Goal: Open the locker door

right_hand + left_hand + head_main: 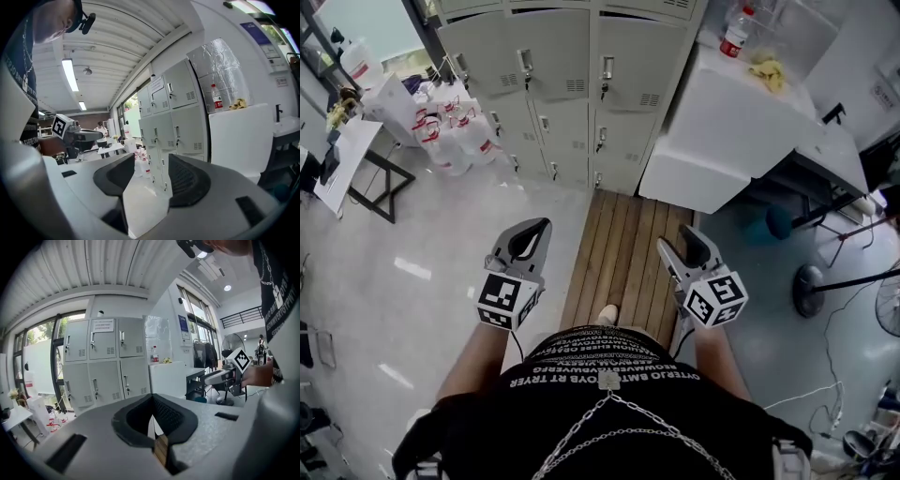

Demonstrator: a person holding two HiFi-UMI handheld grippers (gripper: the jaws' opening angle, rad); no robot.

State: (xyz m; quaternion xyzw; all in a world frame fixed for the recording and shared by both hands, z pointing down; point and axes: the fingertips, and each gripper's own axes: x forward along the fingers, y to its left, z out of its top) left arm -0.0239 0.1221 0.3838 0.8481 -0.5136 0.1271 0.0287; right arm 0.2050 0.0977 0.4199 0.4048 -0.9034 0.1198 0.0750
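Note:
A bank of grey lockers (572, 84) stands against the far wall, all doors closed, each with a small handle and keyhole. The lockers (101, 366) also show straight ahead in the left gripper view and in the right gripper view (173, 117), a few steps away. My left gripper (534, 230) is held low in front of the person's body, its dark pads meeting at the tip (152, 416), nothing between them. My right gripper (684, 239) is level with it on the right, jaws standing apart (152, 176) and empty. Neither gripper is near a door.
A white cabinet (741, 122) juts out right of the lockers, with a red-labelled bottle (734, 33) and a yellow item (769, 73) on top. Water jugs (455, 131) cluster at the lockers' left. A wooden floor strip (628, 262) leads forward. A fan base (811, 286) stands right.

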